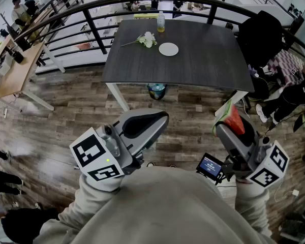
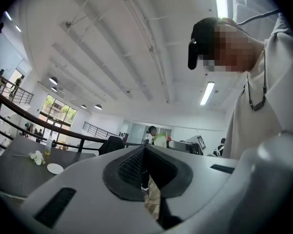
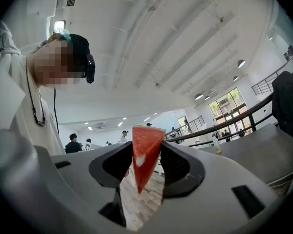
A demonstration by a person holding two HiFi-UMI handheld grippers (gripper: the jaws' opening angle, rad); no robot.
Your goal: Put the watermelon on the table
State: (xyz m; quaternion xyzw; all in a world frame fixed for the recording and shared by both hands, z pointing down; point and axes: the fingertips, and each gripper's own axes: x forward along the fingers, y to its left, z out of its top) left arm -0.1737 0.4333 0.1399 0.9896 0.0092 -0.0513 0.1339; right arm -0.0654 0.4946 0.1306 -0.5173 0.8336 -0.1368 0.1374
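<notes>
The right gripper (image 1: pixel 229 128) is clamping the watermelon slice (image 3: pixel 144 152) well short of the table (image 1: pixel 193 60), the left gripper (image 2: pixel 144 162) riding clenched and empty; best, I judge, carrying it level onto the table's bare near side.

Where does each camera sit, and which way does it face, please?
Head view: on the person's head, looking steeply down at the floor and dark table; shows both sleeves, left gripper and right gripper.
Left gripper view: rides that gripper, looking along its closed, empty jaws toward the ceiling; the person's torso at right.
Right gripper view: rides that gripper, looking along jaws clamping the watermelon slice; torso at left.
Shared: head and left gripper views both show the table's white plate.
</notes>
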